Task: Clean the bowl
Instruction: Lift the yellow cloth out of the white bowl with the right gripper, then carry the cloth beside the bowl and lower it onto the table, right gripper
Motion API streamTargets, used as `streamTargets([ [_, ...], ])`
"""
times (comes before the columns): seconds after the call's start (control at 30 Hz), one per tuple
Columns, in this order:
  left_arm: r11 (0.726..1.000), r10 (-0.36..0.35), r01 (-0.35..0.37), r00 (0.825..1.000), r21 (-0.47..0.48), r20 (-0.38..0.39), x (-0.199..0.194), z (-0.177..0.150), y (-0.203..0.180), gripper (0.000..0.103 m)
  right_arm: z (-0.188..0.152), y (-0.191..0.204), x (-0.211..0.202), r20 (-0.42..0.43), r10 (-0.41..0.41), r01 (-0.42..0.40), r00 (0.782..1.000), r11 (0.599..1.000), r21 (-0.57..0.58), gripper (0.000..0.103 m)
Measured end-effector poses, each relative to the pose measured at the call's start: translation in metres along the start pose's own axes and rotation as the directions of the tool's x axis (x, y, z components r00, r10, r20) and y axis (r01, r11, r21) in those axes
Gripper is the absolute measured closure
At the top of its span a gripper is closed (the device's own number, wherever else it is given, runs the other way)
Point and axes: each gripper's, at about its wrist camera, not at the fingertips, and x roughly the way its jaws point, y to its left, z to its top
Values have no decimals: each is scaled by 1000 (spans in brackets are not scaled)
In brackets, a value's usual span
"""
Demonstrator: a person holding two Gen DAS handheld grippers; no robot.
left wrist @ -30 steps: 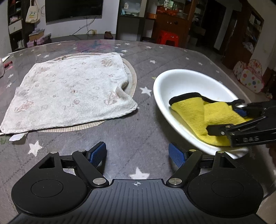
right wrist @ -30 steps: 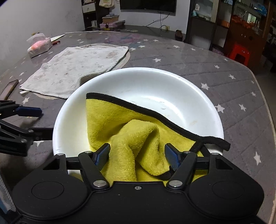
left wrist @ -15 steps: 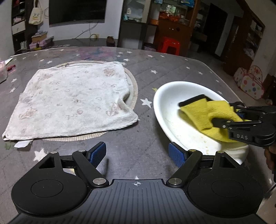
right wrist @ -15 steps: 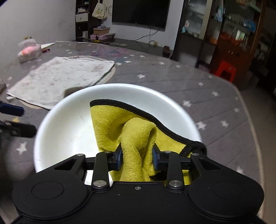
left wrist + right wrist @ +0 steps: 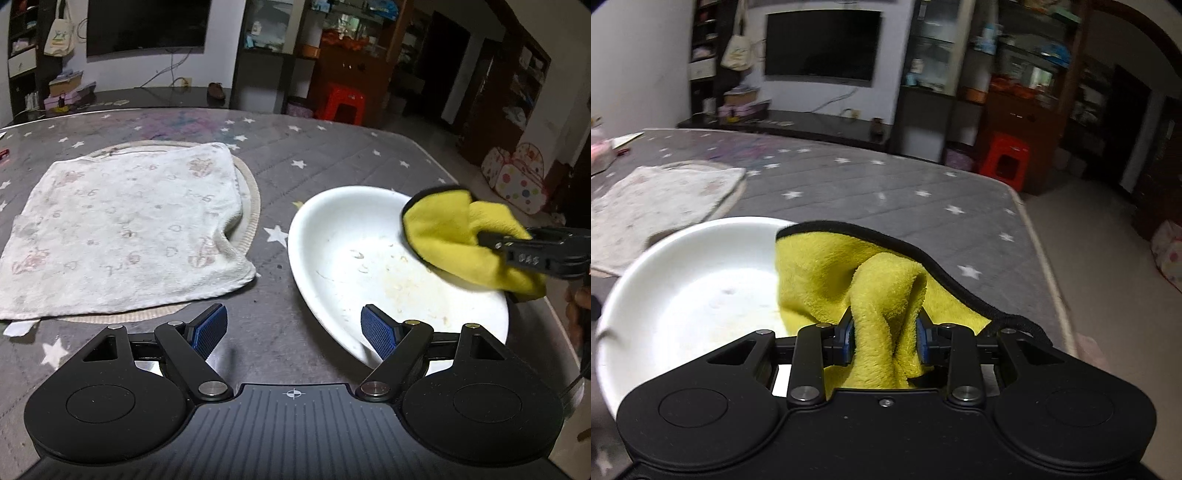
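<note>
A white bowl point(image 5: 343, 236) with pale food smears on its inside stands on the grey star-patterned table; its near rim lies by my left gripper's right finger. My left gripper point(image 5: 295, 328) is open with only the table between its blue pads. A yellow cloth point(image 5: 450, 236) with a black edge hangs over the bowl's right side, lifted off the bottom. My right gripper point(image 5: 885, 338) is shut on a fold of the yellow cloth point(image 5: 849, 266), above the right part of the bowl point(image 5: 683, 280).
A worn white towel point(image 5: 122, 225) lies spread over a round woven mat point(image 5: 251, 192) to the left of the bowl. The table's right edge point(image 5: 1041, 251) runs close past the bowl. A hand point(image 5: 576, 306) shows at the far right.
My right gripper went from open to shut on the yellow cloth, then lifted and drew it toward the bowl's right side, baring the smeared bottom. My left gripper stayed open in place.
</note>
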Motion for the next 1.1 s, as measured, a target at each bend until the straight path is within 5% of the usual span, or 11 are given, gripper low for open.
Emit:
streamTargets([
  [0.17,1000,2,-2,1000,27,-10,10,4,-6,26,-16,-20,3,-28,-60,61,998,998,30,70],
  [0.3,998,-19,21,999,51,-39,18,5,-12,65,-29,-34,4,-40,-122,124,992,991,54,70],
  [0.37,997,-37,40,998,59,-44,20,4,-14,76,-35,-45,3,-49,-137,141,989,986,85,70],
  [0.63,995,14,-13,1000,100,-15,25,15,-17,80,-56,-56,-3,-76,-204,210,976,974,82,70],
  [1.1,992,52,-51,999,113,-3,41,33,-7,83,-65,10,2,1,50,-50,999,998,-33,70],
])
